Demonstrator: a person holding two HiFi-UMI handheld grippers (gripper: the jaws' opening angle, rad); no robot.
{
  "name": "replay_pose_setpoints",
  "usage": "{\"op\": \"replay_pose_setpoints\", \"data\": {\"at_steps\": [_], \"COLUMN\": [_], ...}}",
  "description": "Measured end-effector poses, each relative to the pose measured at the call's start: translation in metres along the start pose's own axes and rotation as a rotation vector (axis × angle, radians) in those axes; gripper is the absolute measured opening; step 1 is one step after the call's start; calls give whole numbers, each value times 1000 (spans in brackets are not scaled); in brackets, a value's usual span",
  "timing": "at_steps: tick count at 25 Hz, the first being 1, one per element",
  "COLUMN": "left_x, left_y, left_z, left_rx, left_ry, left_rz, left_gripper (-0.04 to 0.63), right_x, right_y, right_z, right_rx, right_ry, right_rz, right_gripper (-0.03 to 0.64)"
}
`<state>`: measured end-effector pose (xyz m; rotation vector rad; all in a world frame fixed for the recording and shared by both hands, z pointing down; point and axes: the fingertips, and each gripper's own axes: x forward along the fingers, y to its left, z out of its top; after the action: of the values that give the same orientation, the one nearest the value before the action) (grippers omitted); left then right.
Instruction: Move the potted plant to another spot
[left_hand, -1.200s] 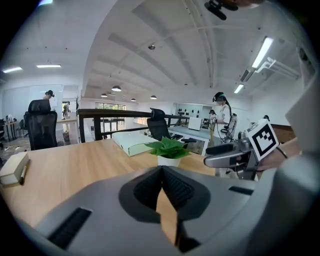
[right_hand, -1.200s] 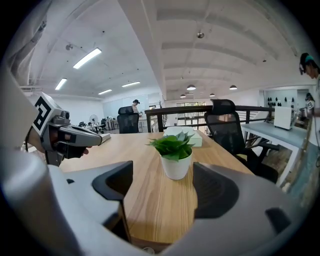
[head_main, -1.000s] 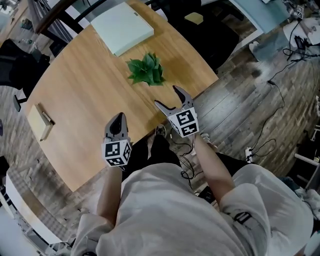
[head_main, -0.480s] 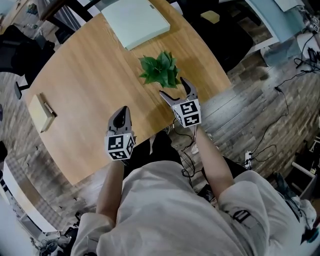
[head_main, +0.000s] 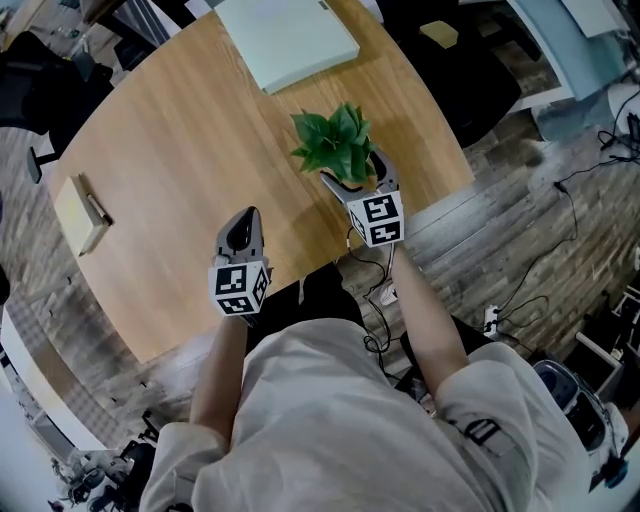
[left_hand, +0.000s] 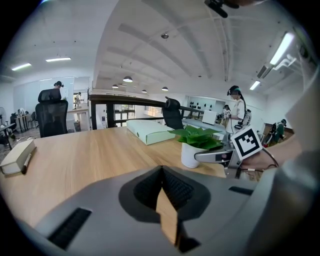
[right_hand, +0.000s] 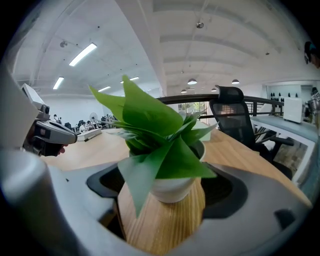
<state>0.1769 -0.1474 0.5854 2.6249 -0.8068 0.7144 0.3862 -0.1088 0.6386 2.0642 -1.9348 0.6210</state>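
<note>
A small potted plant (head_main: 333, 145) with green leaves and a white pot (right_hand: 172, 189) stands near the right edge of the round wooden table (head_main: 170, 170). My right gripper (head_main: 352, 182) has its jaws on either side of the pot; they have just been opening, and a gap shows on both sides. The left gripper view shows the plant (left_hand: 197, 137) with the right gripper (left_hand: 216, 156) reaching in beside the pot. My left gripper (head_main: 241, 230) hovers over the table's near edge, left of the plant, jaws together and empty.
A pale green flat box (head_main: 288, 40) lies at the table's far side. A small tan block with a pen (head_main: 80, 212) sits at the left edge. Cables (head_main: 530, 290) run over the plank floor to the right. A black office chair (right_hand: 235, 117) stands beyond the table.
My right gripper has moved forward to the plant, its jaws now on either side of the pot. The left gripper has edged forward a little.
</note>
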Motion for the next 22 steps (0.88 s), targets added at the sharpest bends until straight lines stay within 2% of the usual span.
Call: {"op": "replay_pose_setpoints", "data": {"at_steps": [10, 22], "left_x": [4, 7], "left_y": [7, 1], "left_z": [-7, -13], "left_rx": [-11, -9], "left_ry": [26, 47], "left_rz": [8, -3], "left_gripper": [11, 11], "right_x": [22, 35], "right_y": [-9, -4], "right_z": [7, 15], "right_rx": [17, -5], "right_ry": [-28, -66], "right_rz": [-5, 3], "right_gripper": [526, 531]}}
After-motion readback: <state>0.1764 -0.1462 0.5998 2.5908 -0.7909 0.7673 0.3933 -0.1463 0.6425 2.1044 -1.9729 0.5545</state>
